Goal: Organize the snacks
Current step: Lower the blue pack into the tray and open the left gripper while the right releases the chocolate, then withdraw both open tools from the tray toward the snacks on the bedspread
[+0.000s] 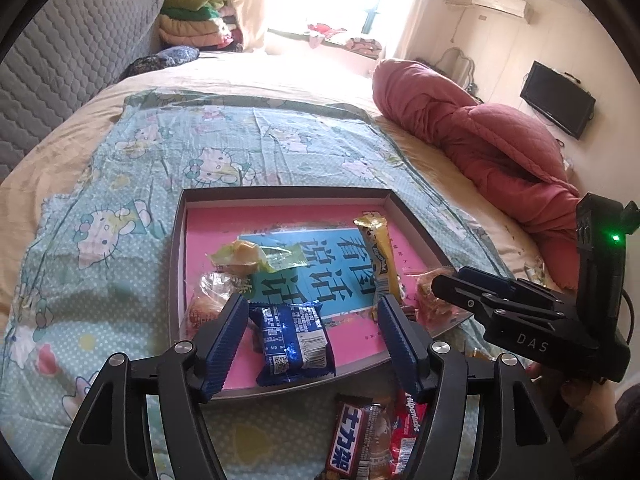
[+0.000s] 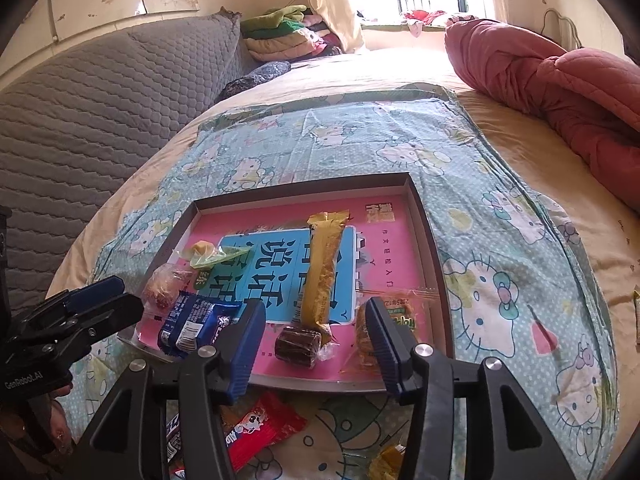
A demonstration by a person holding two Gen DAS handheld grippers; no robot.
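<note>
in the left wrist view the left gripper (image 1: 312, 336) stands wide with nothing pressed between its pads, the blue snack packet (image 1: 294, 346) lying loose in the gap on the pink floor of the tray (image 1: 280, 194), so the step in hand looks like a drop-off just finished. in the right wrist view the right gripper (image 2: 316, 344) is also parted and empty, hovering over a dark wrapped sweet (image 2: 298, 346) inside the tray, beside the long yellow bar (image 2: 322, 268). the red packet (image 2: 264, 430) lies outside on the patterned sheet (image 2: 480, 280), so i judge the next move calls for a reach back and a grip on it.
</note>
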